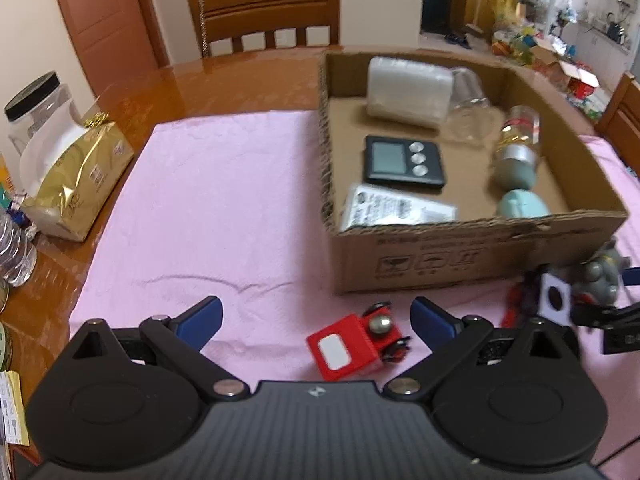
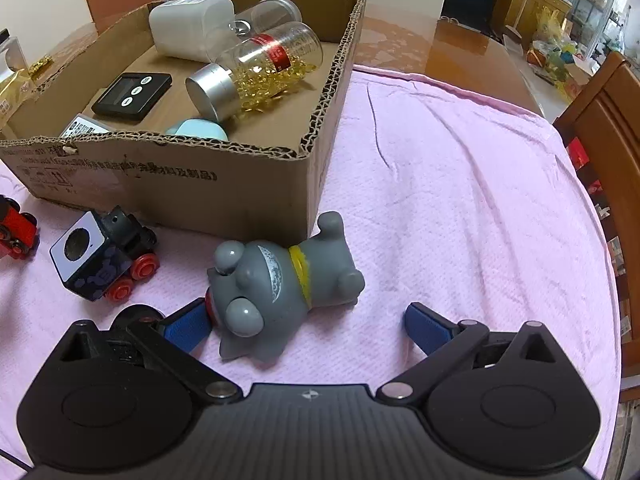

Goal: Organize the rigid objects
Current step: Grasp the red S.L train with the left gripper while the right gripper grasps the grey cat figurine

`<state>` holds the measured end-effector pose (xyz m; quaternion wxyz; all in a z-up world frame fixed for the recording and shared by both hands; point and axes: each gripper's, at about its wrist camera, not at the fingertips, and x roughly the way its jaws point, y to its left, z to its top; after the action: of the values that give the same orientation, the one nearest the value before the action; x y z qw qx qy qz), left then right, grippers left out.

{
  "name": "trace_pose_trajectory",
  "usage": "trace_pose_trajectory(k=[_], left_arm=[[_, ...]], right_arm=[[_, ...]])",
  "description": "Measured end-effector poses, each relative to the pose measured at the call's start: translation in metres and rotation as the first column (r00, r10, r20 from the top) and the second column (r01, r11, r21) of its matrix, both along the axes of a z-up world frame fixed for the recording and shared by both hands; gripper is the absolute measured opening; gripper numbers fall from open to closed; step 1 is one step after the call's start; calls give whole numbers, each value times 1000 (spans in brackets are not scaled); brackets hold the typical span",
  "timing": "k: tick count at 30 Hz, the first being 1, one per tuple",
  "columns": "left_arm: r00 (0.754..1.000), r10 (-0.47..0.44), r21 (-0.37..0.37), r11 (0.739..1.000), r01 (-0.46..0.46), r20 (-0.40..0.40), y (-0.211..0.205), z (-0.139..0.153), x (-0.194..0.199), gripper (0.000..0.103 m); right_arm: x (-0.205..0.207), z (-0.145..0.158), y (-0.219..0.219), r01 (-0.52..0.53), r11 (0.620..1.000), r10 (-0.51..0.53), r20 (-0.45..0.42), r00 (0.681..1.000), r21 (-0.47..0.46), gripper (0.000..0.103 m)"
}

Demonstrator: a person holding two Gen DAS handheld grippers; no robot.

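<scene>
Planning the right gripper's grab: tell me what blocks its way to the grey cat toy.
Nothing visible does. The grey plastic cat figurine lies on the pink cloth between the right gripper's open blue fingers, its head against the near-side one.

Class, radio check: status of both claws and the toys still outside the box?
Both claws open, left, right. Grey cat toy lying between right fingers. Red train and black train on cloth. Box ahead, nothing blocking.
</scene>
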<state>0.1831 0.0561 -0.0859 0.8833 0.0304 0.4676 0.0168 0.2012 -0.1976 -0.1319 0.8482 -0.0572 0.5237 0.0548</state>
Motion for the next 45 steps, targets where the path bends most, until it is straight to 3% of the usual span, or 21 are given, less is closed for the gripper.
trace_pose_trajectory(k=[9,17,27,32,37,41,45], left_arm=[[998,24,-35,999,-26,-49,17,-8,-37,100],[997,-40,-26,999,38,-71,19,-20,-56,99],[994,-81,-12,997,82,79,15,17,-22,99],[997,-60,17,998,59,46,23,8,-8,99],[997,-72,-19,997,73,24,34,8,-34,100],[996,-88,0,996,88,-8,37,8,-55,99],[990,-142,-53,989,141,-4,33,4,-72,99]], right_arm=[[-3,-3,1,-3,1000,3,22,1000,2,103],[-7,-4,-1,-6,1000,6,46,999,5,103],[-7,-4,0,5,1000,-5,52,999,5,103],[-8,-4,1,10,1000,-10,56,998,5,103],[-8,-4,1,13,1000,-13,55,998,5,103],[-7,-4,1,12,1000,-13,53,999,5,103],[-8,-4,1,11,1000,-12,54,998,6,103]])
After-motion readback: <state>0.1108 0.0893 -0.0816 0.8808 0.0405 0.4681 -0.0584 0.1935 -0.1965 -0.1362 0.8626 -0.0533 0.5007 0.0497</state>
